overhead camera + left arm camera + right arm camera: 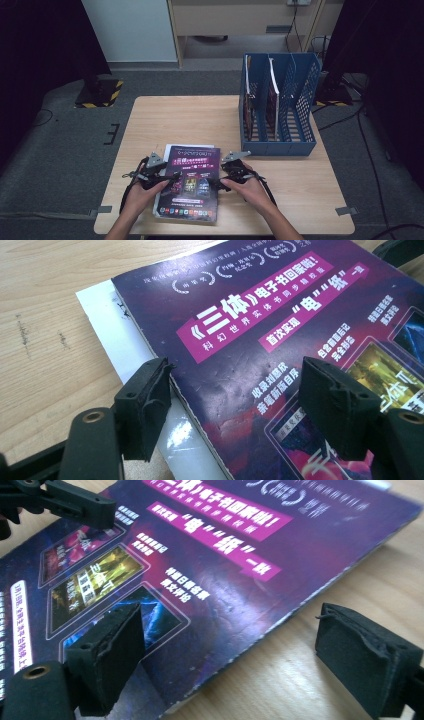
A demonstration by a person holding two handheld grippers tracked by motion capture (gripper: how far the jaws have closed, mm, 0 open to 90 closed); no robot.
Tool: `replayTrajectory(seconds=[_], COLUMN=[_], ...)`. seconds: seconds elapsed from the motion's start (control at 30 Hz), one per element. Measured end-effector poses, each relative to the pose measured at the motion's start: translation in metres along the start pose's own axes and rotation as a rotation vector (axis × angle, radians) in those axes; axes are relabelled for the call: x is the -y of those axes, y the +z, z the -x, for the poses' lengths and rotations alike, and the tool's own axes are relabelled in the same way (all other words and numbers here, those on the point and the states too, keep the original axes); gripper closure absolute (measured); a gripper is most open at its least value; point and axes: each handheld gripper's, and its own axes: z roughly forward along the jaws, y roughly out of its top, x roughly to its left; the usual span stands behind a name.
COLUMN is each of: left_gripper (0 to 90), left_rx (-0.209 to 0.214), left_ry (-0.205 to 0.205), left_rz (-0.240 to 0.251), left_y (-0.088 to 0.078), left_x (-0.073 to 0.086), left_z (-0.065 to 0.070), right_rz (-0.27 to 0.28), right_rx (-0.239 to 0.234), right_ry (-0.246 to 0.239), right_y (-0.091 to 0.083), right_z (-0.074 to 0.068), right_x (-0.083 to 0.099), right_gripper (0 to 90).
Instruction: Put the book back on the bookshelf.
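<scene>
High view looks forward and down over the whole table (165, 115). Both gripper views sit close and low, facing the magazine (280, 355) cover from opposite edges, sharing it.

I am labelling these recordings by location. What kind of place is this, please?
Probably an office or lab recording corner: a small wooden table on grey carpet, a blue file rack, and wooden cabinets behind.
</scene>
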Motion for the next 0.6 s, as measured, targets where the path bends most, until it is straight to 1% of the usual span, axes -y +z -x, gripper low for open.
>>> replayTrajectory(seconds=[0.07,0.13,0.3,0.33,0.37,0.4,0.47,0.5,0.57,0.6], left_gripper=[28.6,28.5,28.4,28.4,28.4,28.4,28.4,28.3,28.2,28.2], left_rx=[-0.002,0.0,0.002,0.002,0.003,0.004,0.005,0.006,0.006,0.006], left_ry=[0.003,0.001,0.0,-0.001,-0.002,-0.001,-0.003,-0.003,-0.003,-0.003], left_rz=[0.003,0.005,0.007,0.008,0.008,0.009,0.013,0.012,0.012,0.012], left_y=[0.0001,0.0001,0.0002,0.0003,0.0003,0.0003,0.0005,0.0004,0.0005,0.0004], left_x=[0.0004,0.0008,0.0014,0.0014,0.0015,0.0016,0.0019,0.0019,0.0019,0.0021], left_z=[0.0001,-0.0002,-0.0004,-0.0004,-0.0005,-0.0006,-0.0008,-0.0009,-0.001,-0.001], right_rz=[0.005,0.008,0.006,0.012,0.012,0.015,0.028,0.042,0.064,0.072], right_rx=[-0.017,-0.026,-0.03,-0.031,-0.037,-0.04,-0.04,-0.049,-0.06,-0.058], right_ry=[0.015,0.012,0.024,0.024,0.05,0.057,0.05,0.06,0.052,0.048], right_y=[0.0021,0.0033,0.0037,0.0038,0.0034,0.0028,0.0007,-0.0005,-0.003,-0.0043], right_z=[0.0006,0.0016,0.0003,0.0008,0.0003,0.0009,0.0014,0.001,0.0,-0.002], right_x=[0.0004,0.0007,0.0002,0.0001,-0.0004,-0.0007,-0.0015,-0.0025,-0.0048,-0.0062], right_gripper=[12.7,12.9,14.1,14.4,14.7,15.5,18.7,18.8,19.0,19.2])
